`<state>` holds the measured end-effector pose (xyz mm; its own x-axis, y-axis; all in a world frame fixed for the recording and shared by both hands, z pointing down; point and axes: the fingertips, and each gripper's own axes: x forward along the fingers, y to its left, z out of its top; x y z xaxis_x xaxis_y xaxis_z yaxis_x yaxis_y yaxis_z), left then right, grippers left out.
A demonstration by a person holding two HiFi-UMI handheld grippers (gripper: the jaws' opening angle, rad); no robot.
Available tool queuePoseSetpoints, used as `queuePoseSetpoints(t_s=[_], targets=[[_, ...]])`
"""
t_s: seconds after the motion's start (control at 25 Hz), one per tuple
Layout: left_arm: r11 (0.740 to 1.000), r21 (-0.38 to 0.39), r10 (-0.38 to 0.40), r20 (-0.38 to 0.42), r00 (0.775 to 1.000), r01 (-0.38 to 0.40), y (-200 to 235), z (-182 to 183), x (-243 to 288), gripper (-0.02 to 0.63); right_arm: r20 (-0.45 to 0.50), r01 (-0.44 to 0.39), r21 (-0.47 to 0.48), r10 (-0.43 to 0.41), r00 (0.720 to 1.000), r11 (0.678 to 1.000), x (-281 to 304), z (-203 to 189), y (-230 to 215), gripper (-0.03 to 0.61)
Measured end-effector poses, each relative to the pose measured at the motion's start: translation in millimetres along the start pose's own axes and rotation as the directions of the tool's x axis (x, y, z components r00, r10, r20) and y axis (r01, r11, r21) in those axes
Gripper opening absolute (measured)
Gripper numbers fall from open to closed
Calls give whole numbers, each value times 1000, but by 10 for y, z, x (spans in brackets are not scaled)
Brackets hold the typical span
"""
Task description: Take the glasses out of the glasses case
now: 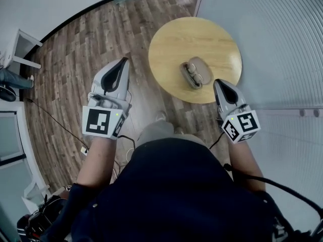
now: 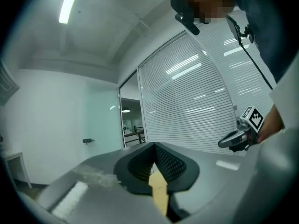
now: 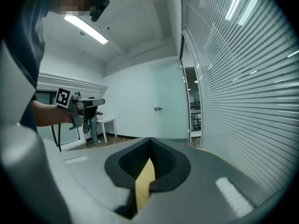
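Left gripper (image 1: 122, 60) and right gripper (image 1: 218, 82) both hung pinched shut, empty, so I judged they should open first, one steadying the glasses case (image 1: 201, 63), the other lifting the glasses (image 1: 195, 77).

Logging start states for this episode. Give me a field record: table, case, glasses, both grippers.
table: round wooden table
glasses case: glasses case on the table's near right part, appears open
glasses: glasses lying inside the case
left gripper: left gripper held off the table's left side, jaws together, empty
right gripper: right gripper by the table's near edge, jaws together, empty
contact: neither gripper touches the case
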<state>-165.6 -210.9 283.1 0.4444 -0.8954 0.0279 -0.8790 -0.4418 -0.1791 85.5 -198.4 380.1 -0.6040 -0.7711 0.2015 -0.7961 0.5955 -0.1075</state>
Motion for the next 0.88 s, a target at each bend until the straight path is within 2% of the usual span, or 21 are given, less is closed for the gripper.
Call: queuePoseSetpoints(t_s=[0.36, 0.6, 0.72, 0.88], targets=[[990, -28, -136, -18, 991, 135, 267, -363, 812, 6, -80, 102, 35, -99, 992, 994, 504, -238, -206, 9], [980, -62, -191, -56, 980, 188, 162, -589, 1294, 6, -181, 106, 53, -94, 979, 993, 732, -560, -413, 9], [977, -72, -207, -85, 975, 201, 99, -747, 1562, 6, -238, 94, 65, -76, 968, 993, 921, -850, -605, 9], [975, -110, -205, -120, 971, 193, 16, -1110, 1730, 6, -335, 66, 62, -42, 941, 996, 1119, -1433, -713, 11]])
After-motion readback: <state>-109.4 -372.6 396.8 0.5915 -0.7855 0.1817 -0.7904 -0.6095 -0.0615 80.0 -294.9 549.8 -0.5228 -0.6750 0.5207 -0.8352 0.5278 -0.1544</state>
